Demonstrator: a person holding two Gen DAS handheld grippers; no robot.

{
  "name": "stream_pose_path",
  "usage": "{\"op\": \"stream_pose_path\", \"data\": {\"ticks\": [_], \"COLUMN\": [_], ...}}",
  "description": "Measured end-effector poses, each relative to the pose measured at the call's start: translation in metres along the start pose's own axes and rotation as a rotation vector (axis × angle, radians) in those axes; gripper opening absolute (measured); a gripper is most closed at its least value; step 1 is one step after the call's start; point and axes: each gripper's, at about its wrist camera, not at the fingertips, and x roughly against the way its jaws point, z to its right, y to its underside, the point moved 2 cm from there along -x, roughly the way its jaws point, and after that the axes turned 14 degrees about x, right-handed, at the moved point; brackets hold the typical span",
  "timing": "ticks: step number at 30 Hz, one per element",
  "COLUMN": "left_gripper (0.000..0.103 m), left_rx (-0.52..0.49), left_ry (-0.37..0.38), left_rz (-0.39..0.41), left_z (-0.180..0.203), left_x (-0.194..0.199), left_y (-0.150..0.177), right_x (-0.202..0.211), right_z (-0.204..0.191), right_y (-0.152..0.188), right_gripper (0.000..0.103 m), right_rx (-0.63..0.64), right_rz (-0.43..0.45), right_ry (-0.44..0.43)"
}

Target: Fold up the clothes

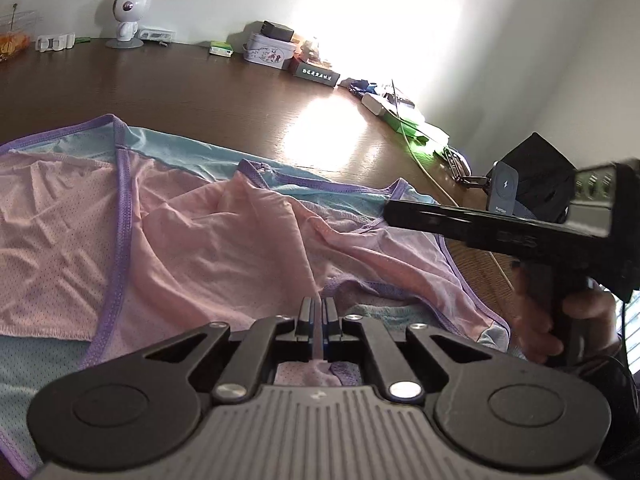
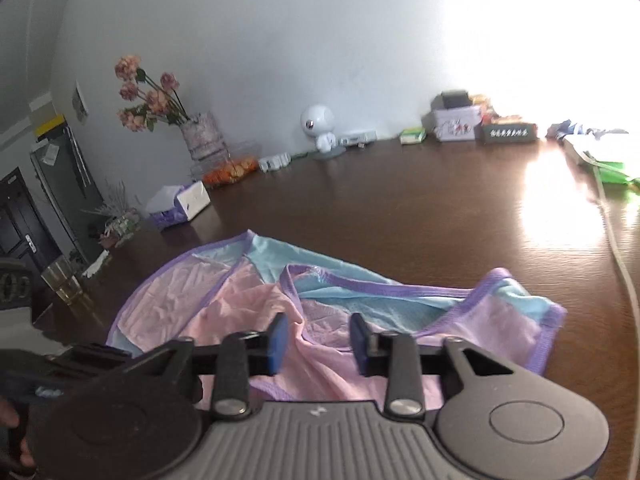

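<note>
L gripper (image 1: 319, 312) sits nearest, low over the near edge of the garment (image 1: 208, 240). Jaws pinched fully together w/ a thin strip of pink fabric caught between the pads. R gripper (image 2: 319, 340) is above the same garment, jaws apart at a moderate gap, nothing between them, pads clear of the cloth. In the left wrist view it shows from the side at right, held by a hand (image 1: 540, 320).

Garment: pink mesh w/ purple trim and light-blue panels, spread rumpled on the dark wood table (image 2: 400, 200), near-centre.

Further back on the left: glass (image 2: 64, 284), tissue box (image 2: 180, 204), flower vase (image 2: 202, 136). Along the far wall: white robot figure (image 2: 320, 128), tin box (image 2: 456, 124). White cable (image 2: 616, 248) runs down the right side.
</note>
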Motion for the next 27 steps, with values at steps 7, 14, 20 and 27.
{"op": "stream_pose_path", "data": {"ticks": [7, 14, 20, 27], "left_gripper": [0.036, 0.043, 0.009, 0.003], "left_rx": [-0.027, -0.159, -0.147, -0.166], "left_ry": [0.028, -0.038, -0.070, -0.088], "left_rz": [-0.018, -0.048, -0.042, 0.043], "left_z": [0.004, 0.028, 0.023, 0.025], "left_x": [-0.003, -0.027, -0.036, -0.014], "left_y": [-0.001, 0.006, -0.001, -0.003], "right_x": [0.057, 0.039, 0.013, -0.009], "right_z": [0.023, 0.011, -0.015, -0.013], "right_y": [0.045, 0.042, 0.034, 0.010], "right_gripper": [0.045, 0.045, 0.044, 0.044], "right_rx": [-0.042, 0.015, 0.110, 0.085], "right_rz": [-0.054, -0.062, -0.087, -0.088], "right_ry": [0.166, 0.154, 0.067, 0.066]}}
